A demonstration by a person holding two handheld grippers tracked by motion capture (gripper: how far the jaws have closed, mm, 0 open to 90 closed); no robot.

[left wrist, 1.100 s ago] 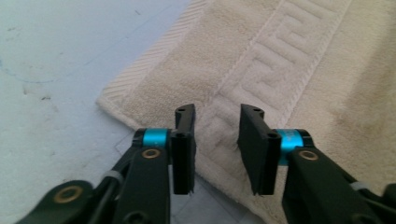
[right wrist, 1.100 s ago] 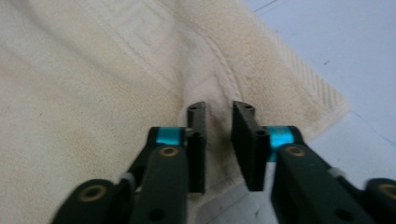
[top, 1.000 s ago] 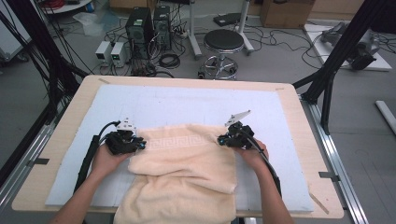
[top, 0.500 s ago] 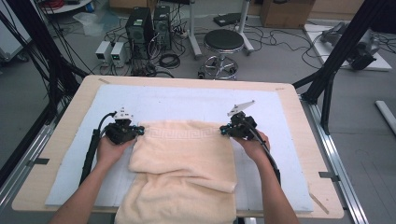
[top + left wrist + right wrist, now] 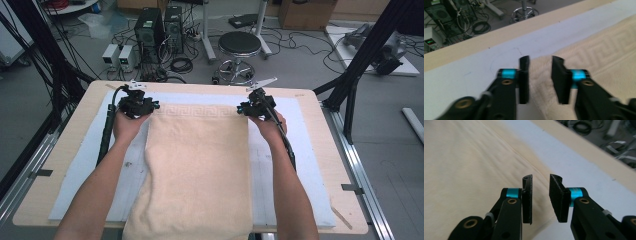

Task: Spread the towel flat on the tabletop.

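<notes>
A fixed camera looks forward and down from the person's side onto the whole pale wooden table. Two close cameras look along black jaws, low over the far edge of the cream terry towel with a key-pattern border, which all three views share.

From my right gripper I look along its two black jaws, which have just been opening and now stand apart with a clear gap; nothing is pinched between them. Below and to the left lies the beige towel, its edge running down toward the jaws. Right of that edge I see the pale blue mat, then the tan table edge, with dark cables beyond it at the top corner
</notes>
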